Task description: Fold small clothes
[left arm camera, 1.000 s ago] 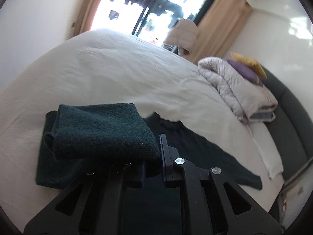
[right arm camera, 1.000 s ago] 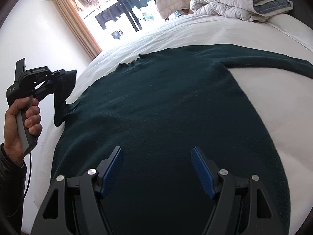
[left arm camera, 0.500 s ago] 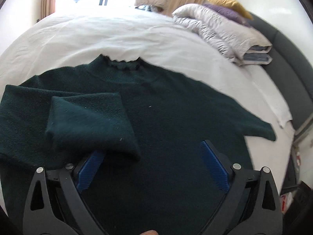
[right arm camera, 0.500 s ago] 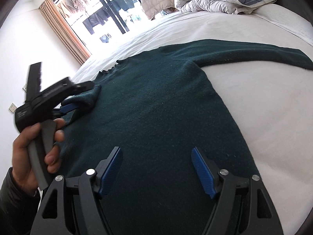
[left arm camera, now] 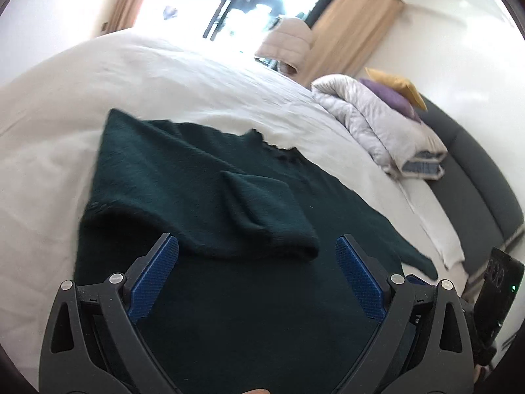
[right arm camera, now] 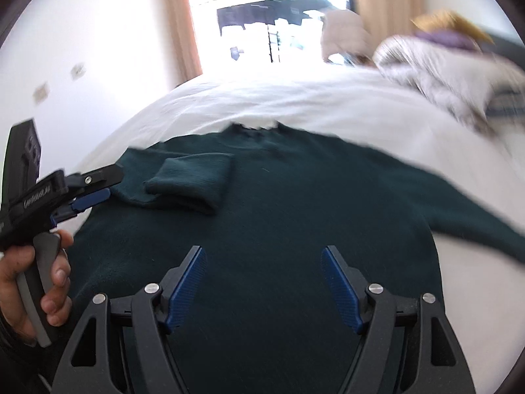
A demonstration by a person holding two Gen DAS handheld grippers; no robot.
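Observation:
A dark green sweater (left arm camera: 249, 295) lies flat on the white bed (left arm camera: 164, 78). Its left sleeve (left arm camera: 262, 216) is folded in over the chest; the cuff also shows in the right wrist view (right arm camera: 193, 184). The other sleeve (right arm camera: 459, 210) stretches out to the right. My left gripper (left arm camera: 257, 262) is open and empty, just above the sweater near the folded cuff; it shows from the side in the right wrist view (right arm camera: 88, 197). My right gripper (right arm camera: 262, 272) is open and empty over the sweater's lower body (right arm camera: 262, 295).
A folded grey duvet (left arm camera: 377, 124) with purple and yellow pillows (left arm camera: 393, 95) lies at the head of the bed, against a dark headboard (left arm camera: 475, 177). A window with curtains (left arm camera: 249, 6) stands beyond the bed. The right gripper's body (left arm camera: 498, 292) shows at the far right.
My left gripper has opened, let go of the sleeve cuff and drawn back; the sleeve now lies folded on the chest. My right gripper has swung its view leftward, staying open.

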